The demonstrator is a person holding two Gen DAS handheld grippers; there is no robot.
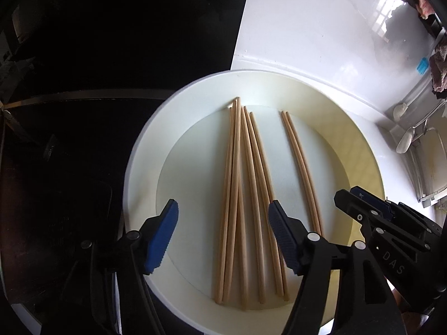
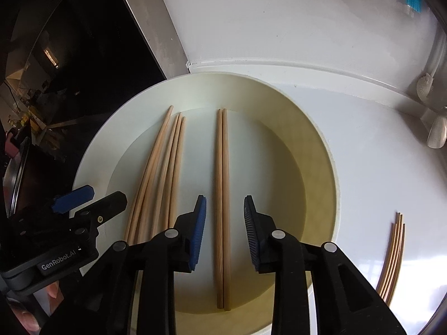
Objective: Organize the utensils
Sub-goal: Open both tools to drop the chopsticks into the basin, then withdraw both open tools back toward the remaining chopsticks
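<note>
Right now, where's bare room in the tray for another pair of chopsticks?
Free: the strip between the chopstick bundle and the lone pair, and right of that pair toward the tray wall. Crowded: the bundle's side, where the left gripper hangs open.

Your left wrist view loses the lower ends of the wooden chopstick bundle (image 1: 240, 195) partly behind the black gripper finger with the ribbed pad (image 1: 285, 240). In the right wrist view, the loose bundle of thin wooden chopsticks on the white counter (image 2: 392, 256) runs behind the gripper frame. The pale rounded utensils at the far right (image 2: 437, 131) are too small and distorted to identify.
</note>
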